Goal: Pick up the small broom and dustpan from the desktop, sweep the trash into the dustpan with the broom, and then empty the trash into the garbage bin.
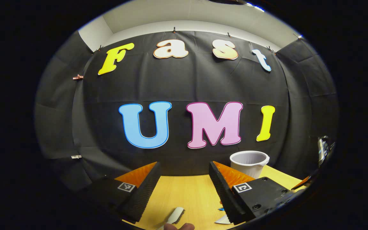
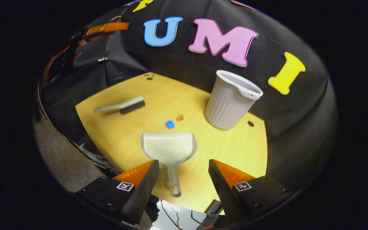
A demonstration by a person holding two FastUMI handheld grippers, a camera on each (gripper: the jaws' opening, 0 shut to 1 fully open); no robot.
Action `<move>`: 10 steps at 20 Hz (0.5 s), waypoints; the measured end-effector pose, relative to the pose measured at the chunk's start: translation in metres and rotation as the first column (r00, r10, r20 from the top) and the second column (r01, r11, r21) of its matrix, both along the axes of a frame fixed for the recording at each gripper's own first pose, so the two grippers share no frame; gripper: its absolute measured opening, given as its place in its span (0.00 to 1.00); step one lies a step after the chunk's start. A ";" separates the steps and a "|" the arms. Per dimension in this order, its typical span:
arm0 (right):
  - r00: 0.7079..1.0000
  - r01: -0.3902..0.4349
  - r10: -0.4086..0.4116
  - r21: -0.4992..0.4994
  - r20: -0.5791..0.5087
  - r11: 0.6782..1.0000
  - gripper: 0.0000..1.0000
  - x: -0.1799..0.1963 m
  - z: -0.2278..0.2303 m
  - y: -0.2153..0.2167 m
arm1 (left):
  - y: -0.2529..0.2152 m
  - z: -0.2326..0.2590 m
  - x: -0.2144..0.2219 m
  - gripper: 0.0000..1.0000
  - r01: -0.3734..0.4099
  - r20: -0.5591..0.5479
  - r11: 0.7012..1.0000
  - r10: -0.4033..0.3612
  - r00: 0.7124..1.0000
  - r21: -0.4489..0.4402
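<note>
Both grippers gape wide, holding nothing. Right gripper (image 2: 184, 183) hangs above dustpan (image 2: 168, 147); it should descend squarely onto the handle (image 2: 173, 182), avoiding the trash (image 2: 170, 124).

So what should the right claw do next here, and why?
Probably lower the right claw onto the dustpan handle. It is open and holds nothing, and the handle lies between its fingers, pointing toward it. The broom and two scraps lie untouched on the desk, so nothing is picked up yet.
</note>
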State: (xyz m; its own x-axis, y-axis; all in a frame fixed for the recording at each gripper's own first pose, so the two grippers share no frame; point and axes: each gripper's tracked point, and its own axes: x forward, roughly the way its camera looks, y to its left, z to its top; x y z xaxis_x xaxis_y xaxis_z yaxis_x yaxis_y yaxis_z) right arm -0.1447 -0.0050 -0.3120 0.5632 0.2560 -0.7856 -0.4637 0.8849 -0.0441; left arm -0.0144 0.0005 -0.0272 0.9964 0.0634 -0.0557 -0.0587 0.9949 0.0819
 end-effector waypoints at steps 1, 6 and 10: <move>0.999 -0.007 0.007 -0.010 -0.049 1.000 0.96 -0.004 -0.019 0.002 | 0.003 -0.003 -0.003 0.95 -0.007 -0.005 1.000 0.007 1.000 0.003; 0.973 -0.011 0.002 -0.035 -0.230 0.999 0.97 -0.007 -0.095 0.013 | 0.016 -0.006 -0.013 0.95 -0.053 -0.024 0.998 0.054 0.998 0.012; 0.952 0.006 -0.019 -0.042 -0.306 0.999 0.96 0.001 -0.140 0.019 | 0.025 -0.013 -0.021 0.95 -0.084 -0.041 0.996 0.084 0.996 0.015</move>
State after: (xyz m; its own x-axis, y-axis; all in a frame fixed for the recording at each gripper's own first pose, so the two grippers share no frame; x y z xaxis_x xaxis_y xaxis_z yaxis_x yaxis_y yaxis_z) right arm -0.1432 0.0137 -0.4522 0.2974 0.2150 -0.9302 -0.4492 0.8912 0.0624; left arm -0.0353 0.0258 -0.0404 0.9843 0.1478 -0.0960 -0.1383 0.9854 0.0991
